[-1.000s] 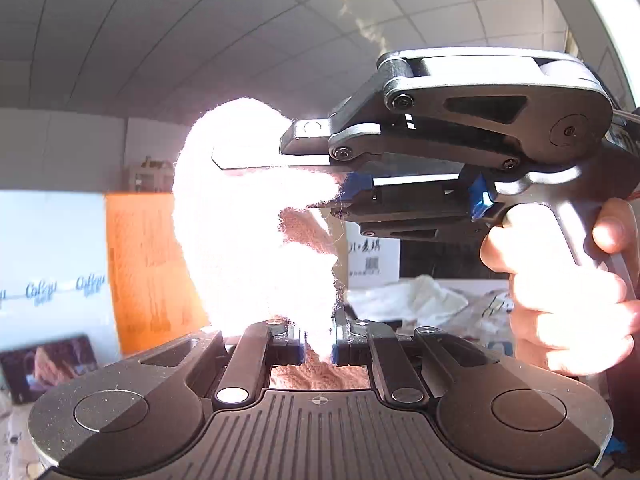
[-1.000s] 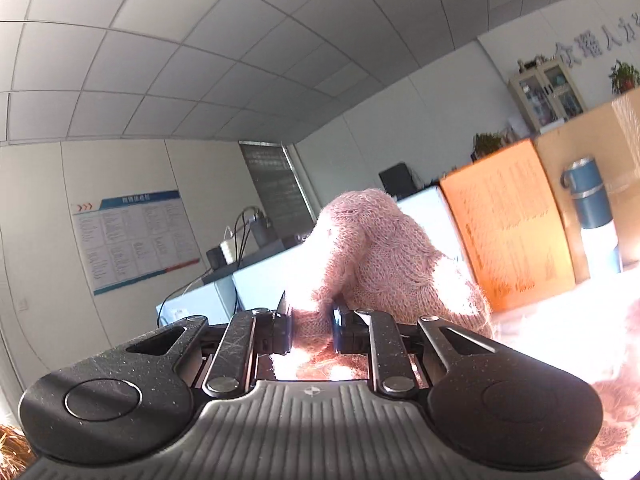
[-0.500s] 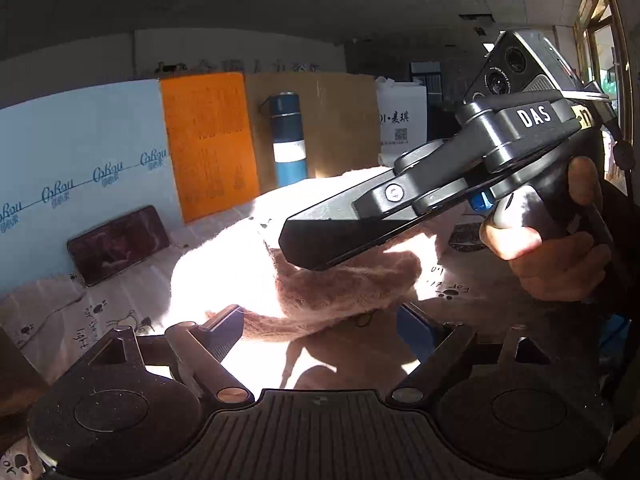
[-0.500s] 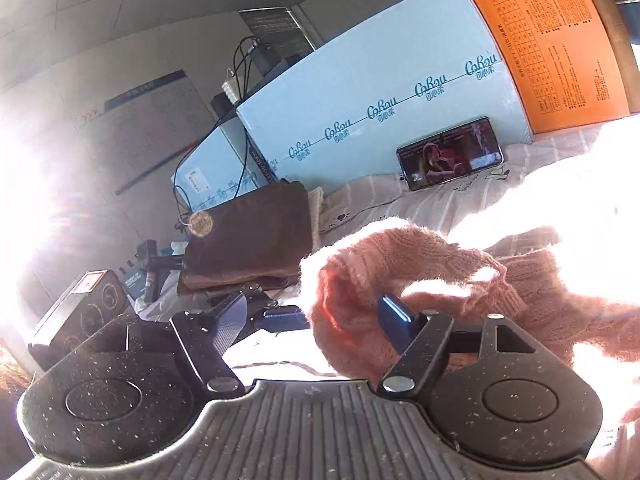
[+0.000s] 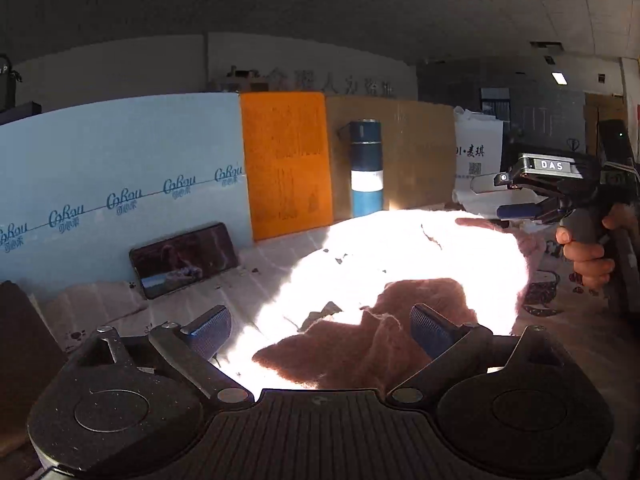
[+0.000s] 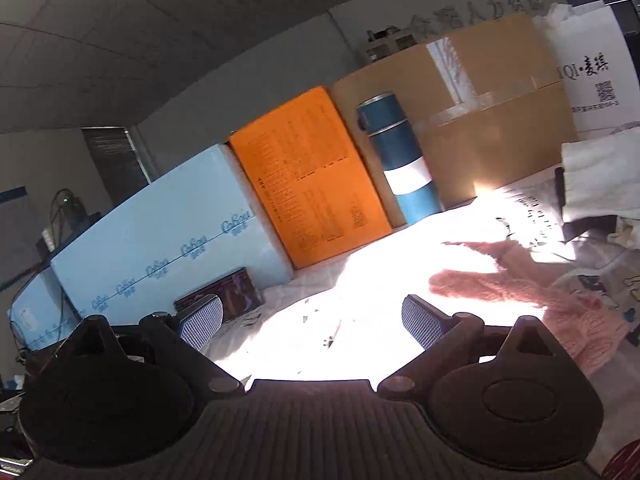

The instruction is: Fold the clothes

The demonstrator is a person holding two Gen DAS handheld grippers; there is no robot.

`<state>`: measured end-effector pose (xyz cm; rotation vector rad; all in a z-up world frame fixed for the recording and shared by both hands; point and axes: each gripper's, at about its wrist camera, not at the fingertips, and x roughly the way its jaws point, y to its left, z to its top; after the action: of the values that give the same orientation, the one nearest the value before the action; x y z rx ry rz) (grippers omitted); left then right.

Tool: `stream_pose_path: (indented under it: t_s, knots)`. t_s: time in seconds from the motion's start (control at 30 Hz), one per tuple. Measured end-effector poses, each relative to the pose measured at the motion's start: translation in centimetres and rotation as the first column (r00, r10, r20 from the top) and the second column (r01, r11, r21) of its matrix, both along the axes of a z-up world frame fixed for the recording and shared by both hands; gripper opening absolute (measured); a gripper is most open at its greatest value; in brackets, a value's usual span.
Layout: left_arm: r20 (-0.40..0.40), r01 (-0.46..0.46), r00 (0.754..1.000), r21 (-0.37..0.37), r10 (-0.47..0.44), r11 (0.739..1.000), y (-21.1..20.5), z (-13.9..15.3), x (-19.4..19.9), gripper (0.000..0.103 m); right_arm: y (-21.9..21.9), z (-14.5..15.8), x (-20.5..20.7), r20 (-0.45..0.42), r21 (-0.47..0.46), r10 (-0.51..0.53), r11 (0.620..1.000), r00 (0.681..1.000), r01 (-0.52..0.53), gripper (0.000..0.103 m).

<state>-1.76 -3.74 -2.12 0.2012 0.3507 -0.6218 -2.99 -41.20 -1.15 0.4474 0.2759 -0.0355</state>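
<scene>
Pink fuzzy knit sweater [image 5: 400, 344] lies heaped on the tabletop, its near edge right between the left claw's [image 5: 320, 330] opening pads, untouched. Right claw [image 6: 312, 320] is opening too, nothing in it, with the sweater off to its right, so left looks closer.

A table under a pale printed cloth [image 5: 100, 308] fills the lower half of both views. A pink knitted sweater [image 5: 360, 344] lies crumpled at centre right (much of it bleached by sunlight). A phone [image 5: 186, 258] leans at left; a blue flask [image 5: 366, 168] stands upright at upper centre, beside an orange board [image 5: 286, 164].
</scene>
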Motion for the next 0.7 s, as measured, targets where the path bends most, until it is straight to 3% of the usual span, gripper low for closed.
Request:
stream_pose_path:
  t_s: [0.07,0.17,0.3,0.4,0.43,0.47,0.53,0.6,0.7]
  knots:
    - [-0.042,0.025,0.999,0.055,-0.022,0.998,-1.2,-0.6,0.4,0.098,-1.4,-0.9,0.7,-0.053,-0.060,-0.155,0.987,0.986,0.152,0.098]
    - [-0.086,0.064,0.995,0.156,-0.051,0.986,-3.0,-2.1,0.8,0.098,-2.9,-2.3,2.0,-0.158,-0.116,-0.294,0.953,0.943,0.278,0.098]
    - [-0.166,0.036,0.986,0.166,-0.008,0.985,-3.1,-3.4,2.0,0.095,-4.0,-4.4,3.5,-0.249,-0.100,-0.295,0.955,0.923,0.278,0.098]
    - [-0.193,-0.011,0.980,0.131,0.037,0.991,-2.3,-3.6,2.8,0.073,-3.2,-5.1,4.3,-0.289,-0.137,-0.287,0.957,0.913,0.258,0.098]
    - [-0.198,-0.029,0.979,0.118,0.052,0.993,-1.8,-3.5,3.0,0.057,-2.8,-5.1,4.5,-0.296,-0.157,-0.290,0.955,0.910,0.253,0.098]
    - [-0.201,-0.045,0.977,0.100,0.065,0.994,-1.3,-3.4,3.2,0.039,-2.4,-5.1,4.6,-0.302,-0.178,-0.293,0.952,0.907,0.248,0.094]
    - [-0.201,-0.078,0.976,0.055,0.087,0.995,0.0,-3.0,3.4,0.019,-1.7,-4.9,4.5,-0.295,-0.182,-0.276,0.956,0.915,0.229,0.078]
    - [-0.172,-0.122,0.977,0.027,0.125,0.992,1.0,-2.4,3.2,0.016,-1.2,-4.6,4.2,-0.281,-0.173,-0.242,0.965,0.929,0.199,0.045]
    - [-0.111,-0.192,0.976,-0.023,0.189,0.981,2.4,-1.3,2.9,0.015,-0.6,-3.9,3.8,-0.260,-0.148,-0.203,0.974,0.944,0.169,0.022]
